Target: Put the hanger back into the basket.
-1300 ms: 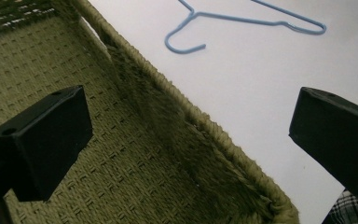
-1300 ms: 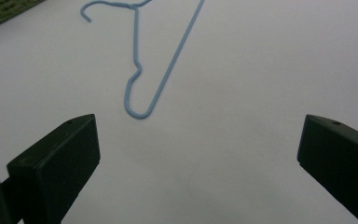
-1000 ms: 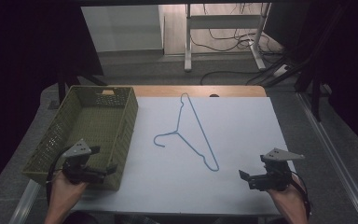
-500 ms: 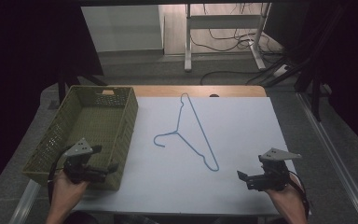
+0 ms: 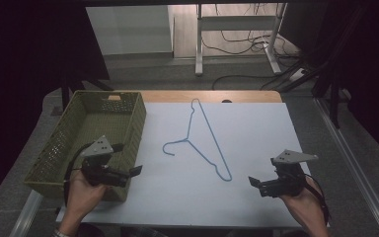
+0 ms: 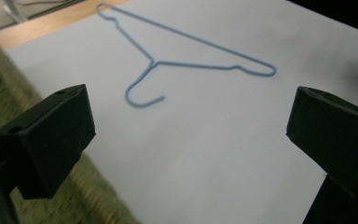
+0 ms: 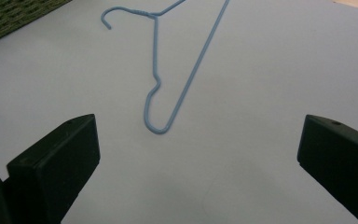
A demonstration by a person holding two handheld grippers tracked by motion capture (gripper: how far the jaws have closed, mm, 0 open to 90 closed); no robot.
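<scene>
Blue wire clothes hanger (image 5: 203, 140), thin and triangular, is shown lying flat on the white sheet (image 5: 256, 128) that covers the wooden table (image 5: 246, 96). In the high view its hook is curled toward the left, and its long shoulder is seen running diagonally from the far middle of the sheet to a narrow rounded end nearer the person. The hanger is touched by neither gripper.

An olive-green woven rectangular basket (image 5: 64, 143) is placed along the left edge of the sheet, well apart from the hanger.

The left gripper (image 5: 135, 171), black with a grey three-cornered plate on top, is held in the person's left hand (image 5: 81, 192) at the near right corner of the basket. In the left gripper view its two black jaws are seen spread wide with nothing between them, and the hanger (image 6: 186, 60) is framed beyond them, hook nearest.

The right gripper (image 5: 254, 183), of the same build, is held in the right hand (image 5: 303, 202) over the near right part of the sheet, near the hanger's rounded end but apart from it. In the right gripper view its jaws are likewise spread wide and empty, and the hanger's (image 7: 168, 70) rounded end is seen on the sheet ahead of them.
</scene>
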